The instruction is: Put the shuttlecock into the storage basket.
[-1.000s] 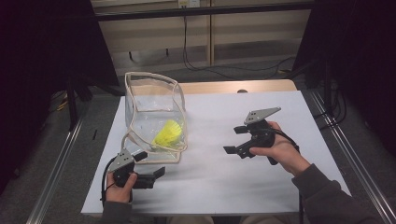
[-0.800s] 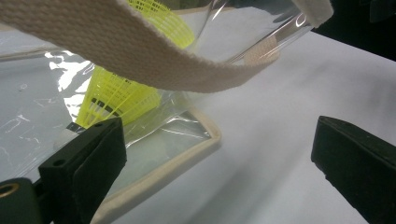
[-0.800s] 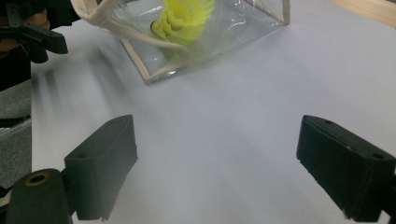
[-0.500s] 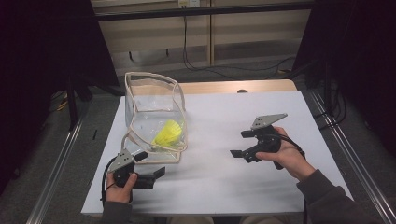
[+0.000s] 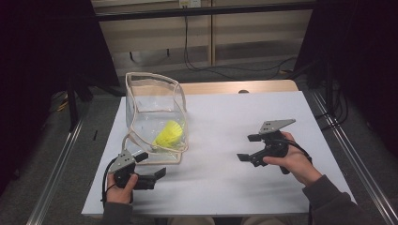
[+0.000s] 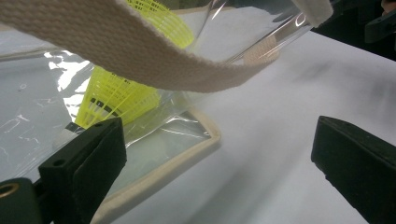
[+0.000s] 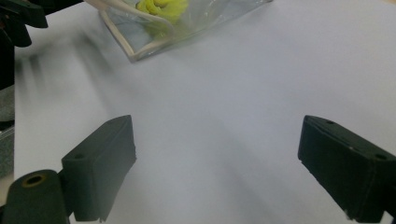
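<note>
A yellow shuttlecock (image 5: 169, 133) lies inside the clear bag (image 5: 152, 101) near the table's (image 5: 225, 187) left edge, its long axis tilted, skirt up toward the far edge. The left gripper (image 5: 152, 173) sits just beside the bag's near corner, jaws spread; the right gripper (image 5: 248, 147), well apart, is likewise spread and empty.

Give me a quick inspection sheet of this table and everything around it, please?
Surface: white table, bare apart from the bag.
Job's things: clear bag with cream trim, upright; yellow shuttlecock inside.
Clutter: nothing seen.
Grippers: left hand-held gripper open beside the bag's corner; right hand-held gripper open, empty, over bare table.
Cables: black cable at the left hand; wires on the floor behind.
Surroundings: dark curtains, metal rails.
</note>
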`<state>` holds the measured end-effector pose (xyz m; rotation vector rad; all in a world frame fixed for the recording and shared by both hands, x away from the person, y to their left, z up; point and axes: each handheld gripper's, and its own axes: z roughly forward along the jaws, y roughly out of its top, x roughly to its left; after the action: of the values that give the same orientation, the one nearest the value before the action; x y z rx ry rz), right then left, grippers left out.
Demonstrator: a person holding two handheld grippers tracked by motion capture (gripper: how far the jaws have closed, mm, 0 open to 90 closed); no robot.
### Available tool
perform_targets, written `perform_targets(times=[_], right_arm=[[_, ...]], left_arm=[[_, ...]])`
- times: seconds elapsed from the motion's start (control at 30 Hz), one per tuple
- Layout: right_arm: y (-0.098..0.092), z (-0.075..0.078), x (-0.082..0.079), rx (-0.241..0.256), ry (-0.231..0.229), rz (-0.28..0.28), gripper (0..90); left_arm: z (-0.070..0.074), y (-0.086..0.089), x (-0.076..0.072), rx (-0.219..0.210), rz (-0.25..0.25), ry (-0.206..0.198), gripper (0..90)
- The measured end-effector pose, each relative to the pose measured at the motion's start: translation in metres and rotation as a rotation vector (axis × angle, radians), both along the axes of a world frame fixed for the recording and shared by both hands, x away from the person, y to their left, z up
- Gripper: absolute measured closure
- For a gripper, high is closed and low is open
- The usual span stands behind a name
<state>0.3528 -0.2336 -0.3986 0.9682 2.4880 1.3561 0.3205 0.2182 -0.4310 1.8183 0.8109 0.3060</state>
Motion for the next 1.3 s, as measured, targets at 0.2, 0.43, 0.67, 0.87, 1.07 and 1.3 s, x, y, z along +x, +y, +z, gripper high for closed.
perform_targets(times=[0.2, 0.43, 0.67, 0.87, 1.07, 1.3], right_arm=[[-0.007, -0.005, -0.003, 0.002, -0.002, -0.016, 10.8], [-0.014, -0.011, -0.006, 0.002, 0.003, -0.031, 10.7], [-0.022, -0.015, -0.009, 0.002, 0.004, -0.047, 10.4], [-0.029, -0.02, -0.011, 0.007, 0.005, -0.063, 10.4], [-0.035, -0.023, -0.013, 0.014, 0.008, -0.08, 10.3], [-0.041, -0.028, -0.015, 0.013, 0.01, -0.09, 10.2]], left_arm=[[0.0, 0.0, 0.0, 0.001, 0.0, 0.0, 3.4], [0.0, -0.001, 0.0, 0.005, -0.003, 0.002, 3.4], [0.0, -0.001, 0.0, 0.004, -0.003, 0.005, 3.4], [0.0, -0.001, 0.0, 0.005, -0.004, 0.005, 3.4], [-0.001, -0.001, 0.0, 0.002, -0.004, 0.004, 3.4], [-0.001, -0.001, 0.0, 0.004, -0.008, 0.008, 3.4]])
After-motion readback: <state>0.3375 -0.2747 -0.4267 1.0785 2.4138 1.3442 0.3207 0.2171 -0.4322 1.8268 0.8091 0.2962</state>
